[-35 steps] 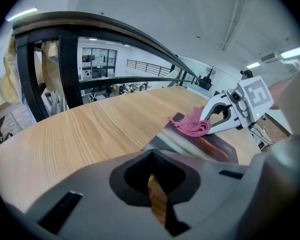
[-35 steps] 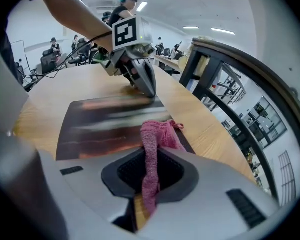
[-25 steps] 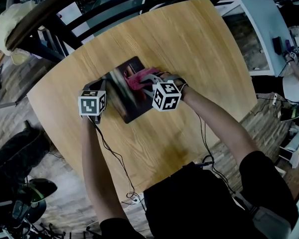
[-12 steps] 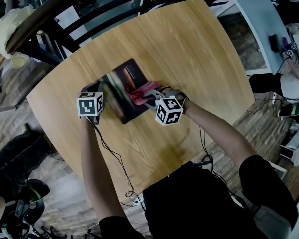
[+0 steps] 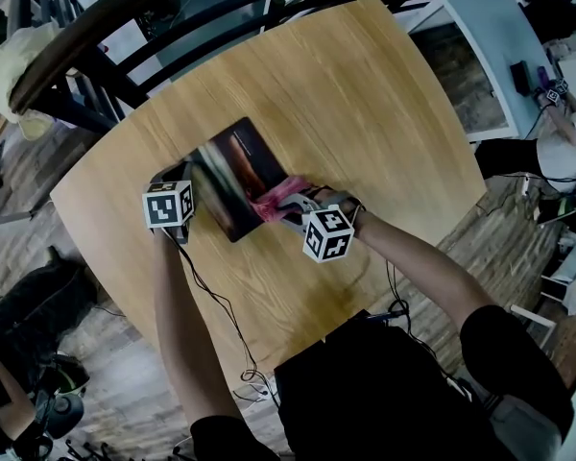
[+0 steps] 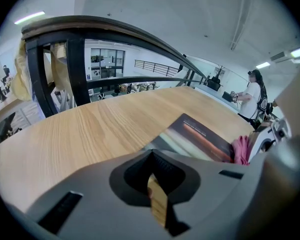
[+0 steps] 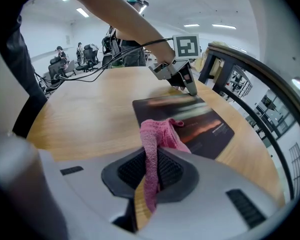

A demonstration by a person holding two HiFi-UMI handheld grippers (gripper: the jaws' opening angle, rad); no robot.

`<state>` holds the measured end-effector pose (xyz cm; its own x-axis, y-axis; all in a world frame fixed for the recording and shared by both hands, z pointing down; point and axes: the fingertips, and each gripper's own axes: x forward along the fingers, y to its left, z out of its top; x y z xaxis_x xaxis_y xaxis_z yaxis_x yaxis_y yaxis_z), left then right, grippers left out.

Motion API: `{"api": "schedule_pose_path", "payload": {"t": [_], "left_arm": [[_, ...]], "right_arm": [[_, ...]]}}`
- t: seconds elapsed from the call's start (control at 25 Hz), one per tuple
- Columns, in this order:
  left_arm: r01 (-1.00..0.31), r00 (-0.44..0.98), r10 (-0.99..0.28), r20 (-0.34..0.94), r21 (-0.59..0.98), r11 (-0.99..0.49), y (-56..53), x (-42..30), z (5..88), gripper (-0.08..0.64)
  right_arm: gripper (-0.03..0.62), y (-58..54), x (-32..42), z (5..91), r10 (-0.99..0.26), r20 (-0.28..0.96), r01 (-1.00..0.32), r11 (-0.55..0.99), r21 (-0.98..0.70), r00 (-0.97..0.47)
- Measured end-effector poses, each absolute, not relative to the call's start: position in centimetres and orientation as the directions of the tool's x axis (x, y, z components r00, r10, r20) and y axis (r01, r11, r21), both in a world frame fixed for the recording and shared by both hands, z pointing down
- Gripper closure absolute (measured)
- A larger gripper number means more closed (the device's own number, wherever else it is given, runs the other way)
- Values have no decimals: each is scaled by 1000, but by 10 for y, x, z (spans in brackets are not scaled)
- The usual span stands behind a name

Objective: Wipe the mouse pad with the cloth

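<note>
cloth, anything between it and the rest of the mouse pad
Nothing visible. The pink cloth, shut in the right tongs, lies at the edge of the mouse pad; the left tongs sit at its opposite side.

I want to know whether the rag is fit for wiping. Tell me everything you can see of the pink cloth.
The cloth is small and pink, with a knit-like weave, and it is crumpled into a bunch. The right tongs are shut on it: one strip runs down between the jaws and the rest bulges out ahead. That bunched end sits at the near edge of the dark mouse pad, apparently touching it, on the wooden table.
</note>
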<state>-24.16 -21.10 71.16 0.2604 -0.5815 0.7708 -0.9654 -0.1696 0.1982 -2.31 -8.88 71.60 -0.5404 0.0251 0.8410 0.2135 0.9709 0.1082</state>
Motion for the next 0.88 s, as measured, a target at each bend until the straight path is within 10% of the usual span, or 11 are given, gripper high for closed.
{"api": "schedule_pose_path", "payload": {"t": [0.56,0.88], "left_arm": [[-962,240,-600,763,269,-42,-209,-247,715,537],[-919,245,-706,664,392,50,-213,-246,689,537]], "right_arm": [[537,-27,13,719,64,851,193,980,45,-522],[537,-54,13,673,-34,733,-76,997,-24,-680]]}}
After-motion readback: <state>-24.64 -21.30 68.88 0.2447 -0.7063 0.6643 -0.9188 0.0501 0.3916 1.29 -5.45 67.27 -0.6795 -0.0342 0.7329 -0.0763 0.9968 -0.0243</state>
